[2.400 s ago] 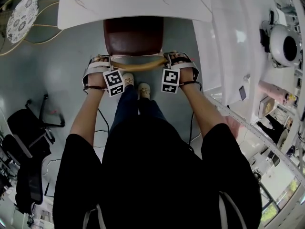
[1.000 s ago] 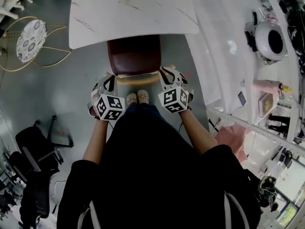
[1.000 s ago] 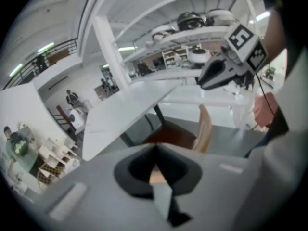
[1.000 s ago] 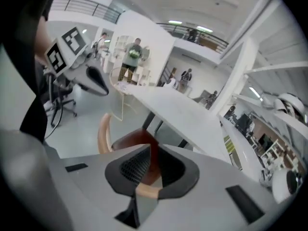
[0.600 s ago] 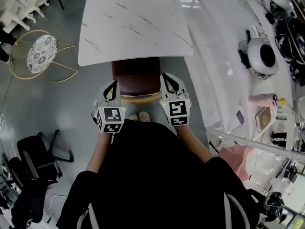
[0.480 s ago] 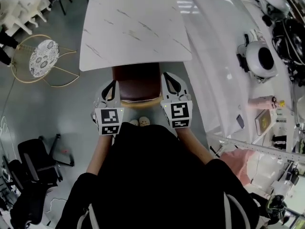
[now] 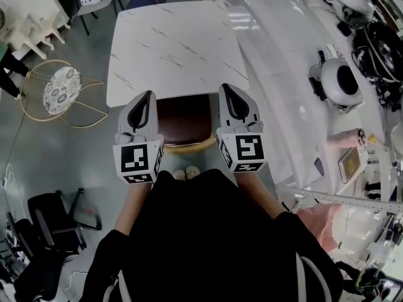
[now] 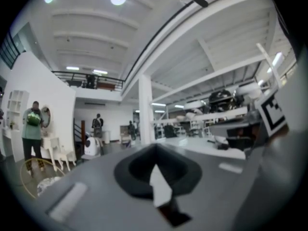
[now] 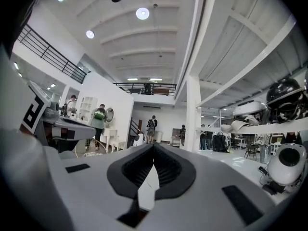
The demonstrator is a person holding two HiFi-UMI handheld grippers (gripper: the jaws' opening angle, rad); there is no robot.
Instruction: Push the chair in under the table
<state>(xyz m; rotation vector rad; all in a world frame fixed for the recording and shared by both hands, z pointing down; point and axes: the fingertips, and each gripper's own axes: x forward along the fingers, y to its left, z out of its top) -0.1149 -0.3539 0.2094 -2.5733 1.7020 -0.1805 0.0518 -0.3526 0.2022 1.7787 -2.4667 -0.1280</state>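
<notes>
Brown seat, pale marble above it. The chair is down there below and between the two sets of jaws, its front end gone from sight under the near edge of the worktop. Its curved wooden back rail is the part closest to the person's shoes.

Left gripper: jaws pressed together, nothing between them, pointing level out across the room. Right gripper: same story, jaws together and empty, aimed level over the worktop. Neither one is touching the chair; both are held up well above it, one to each side of the seat.

So where does the job stand? I'd call it all but done. The seat looks partly tucked in, with the rear of it and the rail showing on this side of the worktop's edge. Whether it could slide any deeper I can't tell from here. If it can, a last nudge on that rail is all that's left.
</notes>
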